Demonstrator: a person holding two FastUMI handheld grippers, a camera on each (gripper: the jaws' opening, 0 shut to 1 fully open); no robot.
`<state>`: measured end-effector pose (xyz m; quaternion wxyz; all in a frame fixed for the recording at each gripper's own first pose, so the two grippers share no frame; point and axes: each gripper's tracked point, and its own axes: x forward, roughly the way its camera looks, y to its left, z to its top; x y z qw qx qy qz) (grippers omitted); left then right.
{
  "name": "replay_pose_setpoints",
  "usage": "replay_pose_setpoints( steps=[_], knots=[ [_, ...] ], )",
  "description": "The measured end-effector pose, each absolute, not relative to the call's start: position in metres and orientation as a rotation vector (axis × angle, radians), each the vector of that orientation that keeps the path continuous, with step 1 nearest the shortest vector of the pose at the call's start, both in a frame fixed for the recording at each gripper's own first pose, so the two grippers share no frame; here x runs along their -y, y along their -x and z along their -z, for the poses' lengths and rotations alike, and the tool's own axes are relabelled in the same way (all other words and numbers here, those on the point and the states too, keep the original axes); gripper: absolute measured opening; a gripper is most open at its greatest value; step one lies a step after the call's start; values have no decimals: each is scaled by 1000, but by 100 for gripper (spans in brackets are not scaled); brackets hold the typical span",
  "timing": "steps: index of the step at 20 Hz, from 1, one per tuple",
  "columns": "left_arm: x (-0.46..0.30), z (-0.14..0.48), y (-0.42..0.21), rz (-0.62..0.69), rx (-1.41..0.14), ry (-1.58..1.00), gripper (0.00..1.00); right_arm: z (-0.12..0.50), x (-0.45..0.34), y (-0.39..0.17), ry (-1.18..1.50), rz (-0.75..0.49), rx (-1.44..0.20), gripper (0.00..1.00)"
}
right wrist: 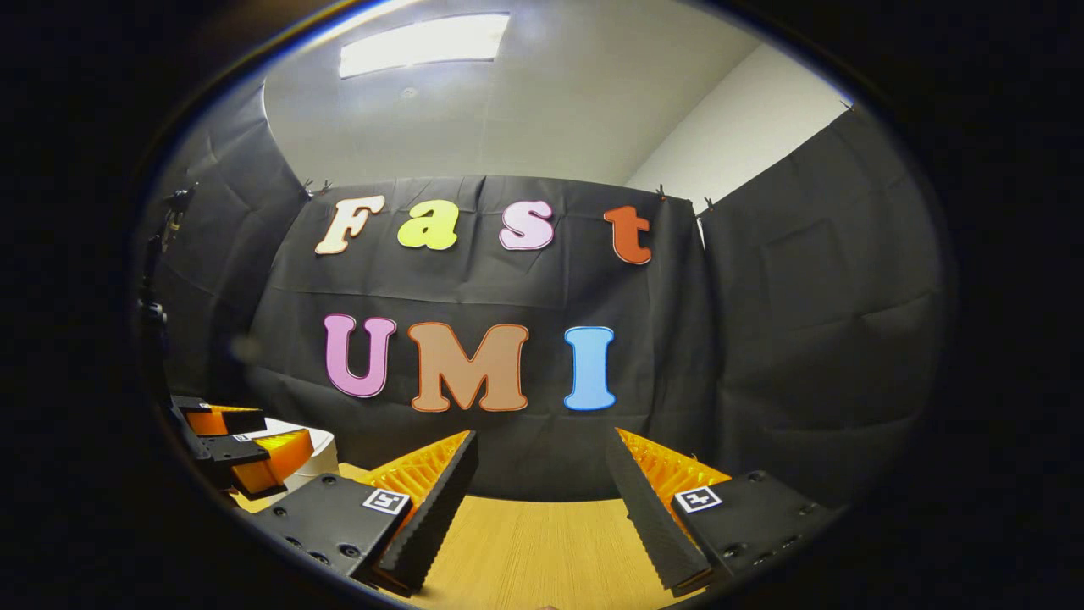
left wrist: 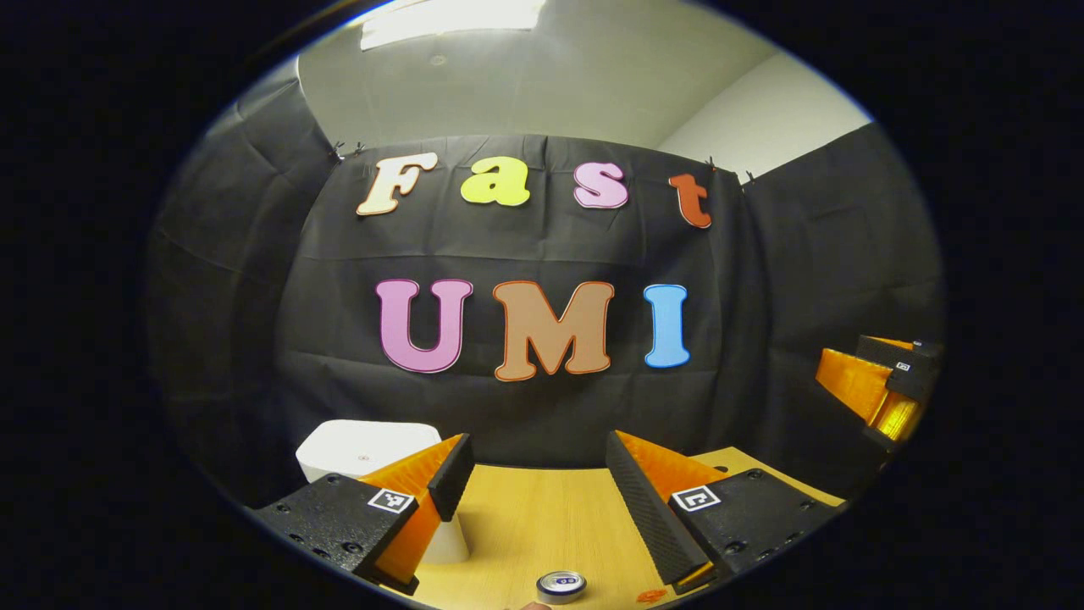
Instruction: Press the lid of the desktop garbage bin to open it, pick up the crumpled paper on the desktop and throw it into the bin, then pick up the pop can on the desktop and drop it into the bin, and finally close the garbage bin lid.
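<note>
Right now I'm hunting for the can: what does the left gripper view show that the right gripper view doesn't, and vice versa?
Left gripper view: the pop can, top up on the table. Right gripper view: a dark stand at far left. Shared: the table, the white bin, the left gripper and the right gripper, both open.

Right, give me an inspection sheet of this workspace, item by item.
Surface: wooden desktop, bare between the fingers.
Job's things: white garbage bin at left, lid down; pop can upright at the near edge; crumpled paper: nothing seen.
Clutter: small orange scrap beside the can.
Grippers: left claw open, empty; right claw open, empty.
Cables: nothing seen.
Surroundings: black cloth wall, white ceiling, ceiling light.
</note>
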<state>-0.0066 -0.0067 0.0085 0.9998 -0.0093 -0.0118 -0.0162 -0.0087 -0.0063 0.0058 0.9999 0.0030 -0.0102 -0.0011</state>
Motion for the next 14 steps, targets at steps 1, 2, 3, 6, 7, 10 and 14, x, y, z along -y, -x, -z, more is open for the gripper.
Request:
replay_pose_setpoints(
  steps=[1, 2, 3, 6, 7, 10, 14],
  knots=[
    [8, -7, 6, 38, 19, 28, 94, -7, 6, 10, -14, 1, 19, 97],
    [8, -8, 6, 42, 16, 36, 95, -7, 7, 10, -23, 1, 19, 97],
    [7, -7, 7, 38, 18, 42, 95, -8, 9, 10, -29, 3, 20, 97],
    [-2, -13, 7, 15, 32, 31, 94, -10, 12, 12, -28, 12, 26, 97],
    [-3, -14, 7, 10, 39, 24, 94, -10, 10, 12, -27, 10, 26, 97],
    [-6, -19, 7, 1, 54, 7, 94, -11, 5, 15, -39, -12, 35, 98],
    [-5, -20, 7, 4, 56, 0, 94, -12, 7, 16, -33, -8, 45, 97]
  ],
)
